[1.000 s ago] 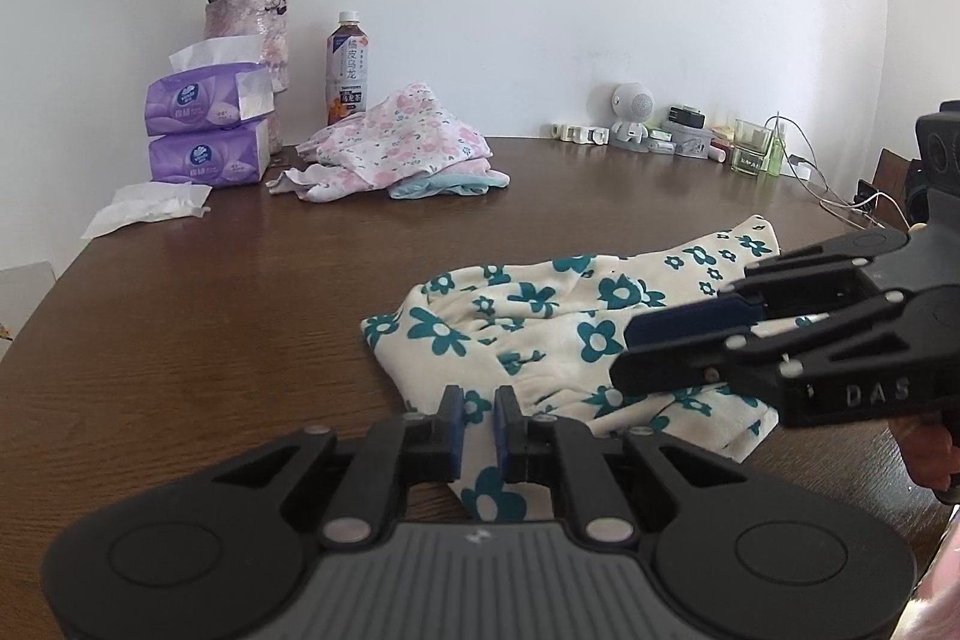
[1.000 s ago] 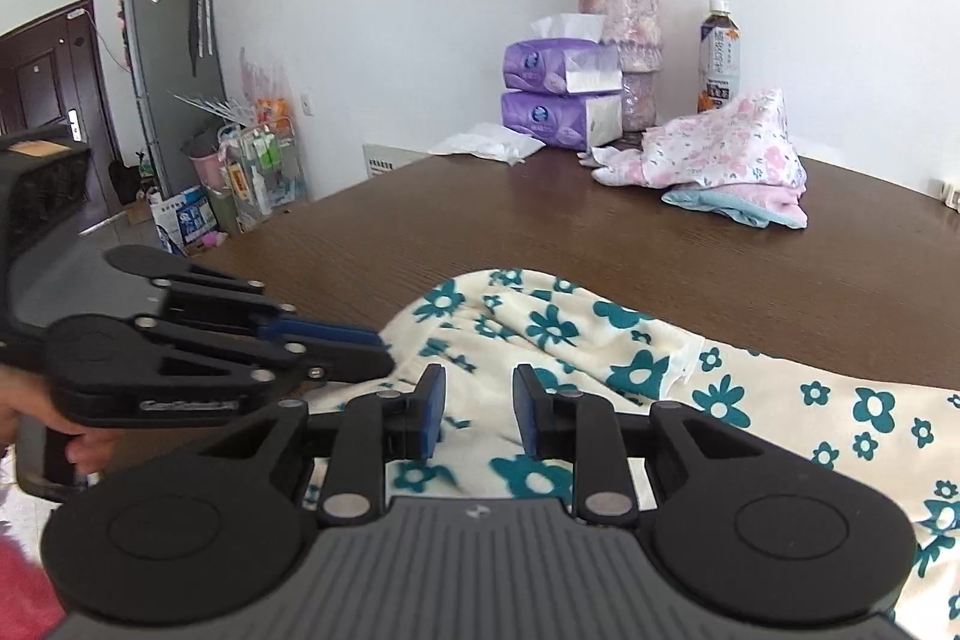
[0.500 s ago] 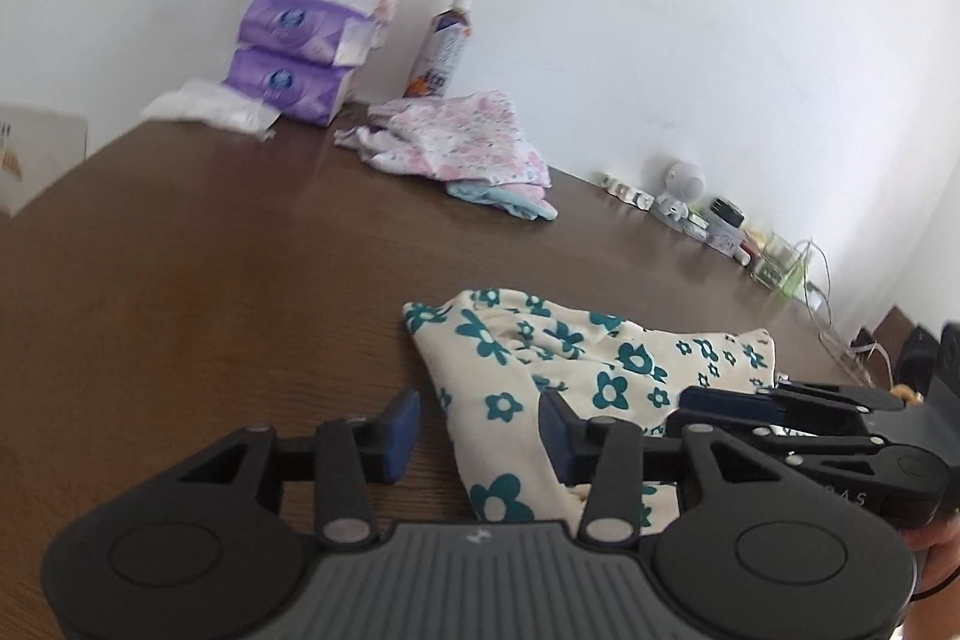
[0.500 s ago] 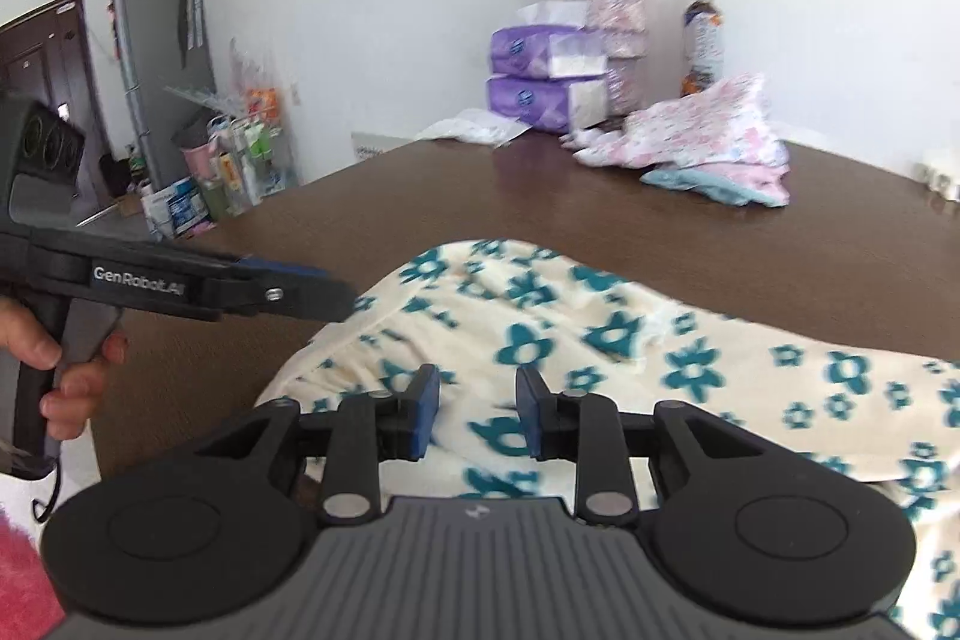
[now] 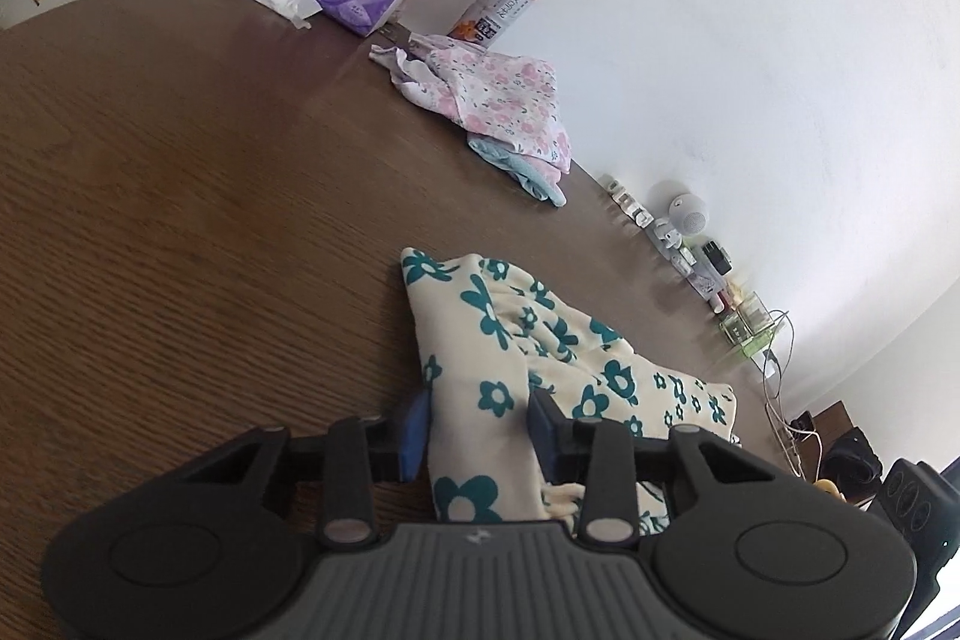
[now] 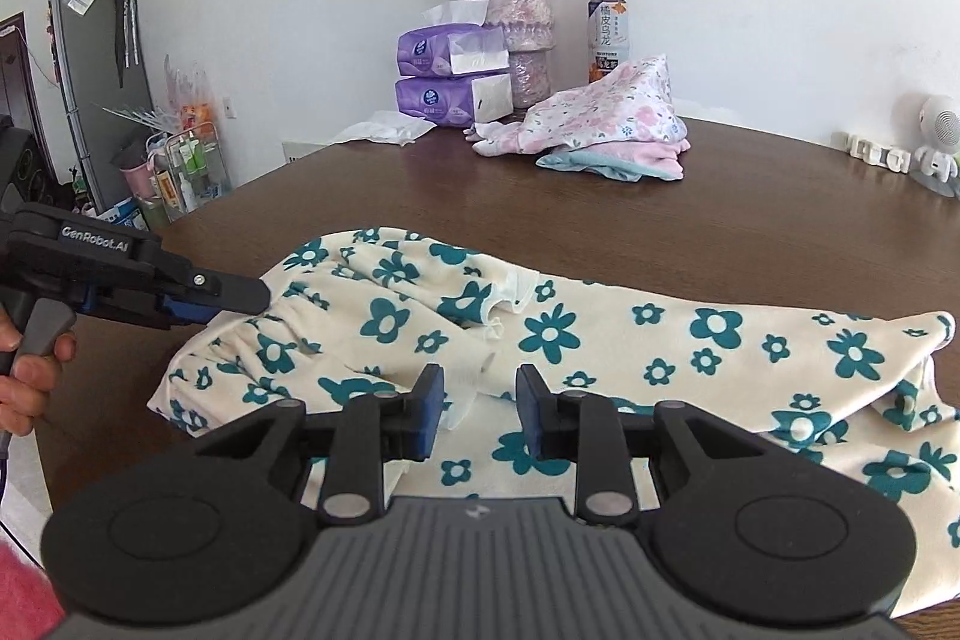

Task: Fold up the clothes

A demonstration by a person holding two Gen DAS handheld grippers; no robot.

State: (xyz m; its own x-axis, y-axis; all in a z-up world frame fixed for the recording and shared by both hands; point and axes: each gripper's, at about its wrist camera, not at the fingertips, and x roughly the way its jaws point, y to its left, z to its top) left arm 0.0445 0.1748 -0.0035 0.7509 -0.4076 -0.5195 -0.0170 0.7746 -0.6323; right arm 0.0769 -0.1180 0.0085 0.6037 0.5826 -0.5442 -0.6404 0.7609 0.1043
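Observation:
A cream garment with teal flowers [image 6: 600, 340] lies crumpled on the brown wooden table [image 6: 720, 196]. My left gripper [image 5: 478, 430] is open and straddles the garment's near edge [image 5: 480, 388], with cloth between its blue pads. In the right wrist view the left gripper [image 6: 240, 295] comes in from the left, a hand holding it, its tip at the gathered waistband. My right gripper [image 6: 480, 412] is open and hovers low over the middle of the garment, with nothing pinched between its fingers.
A folded pile of pink floral and light blue clothes [image 6: 606, 130] sits at the back. Behind it stand purple tissue packs [image 6: 450, 76], a vase of dried roses [image 6: 516, 28] and a drink bottle [image 6: 609, 28]. Small gadgets and cables [image 5: 690, 244] line the wall edge.
My left gripper opened from shut, rolled and dropped onto the garment's edge. My right gripper's fingers spread a little wider and the garment now lies flatter below it.

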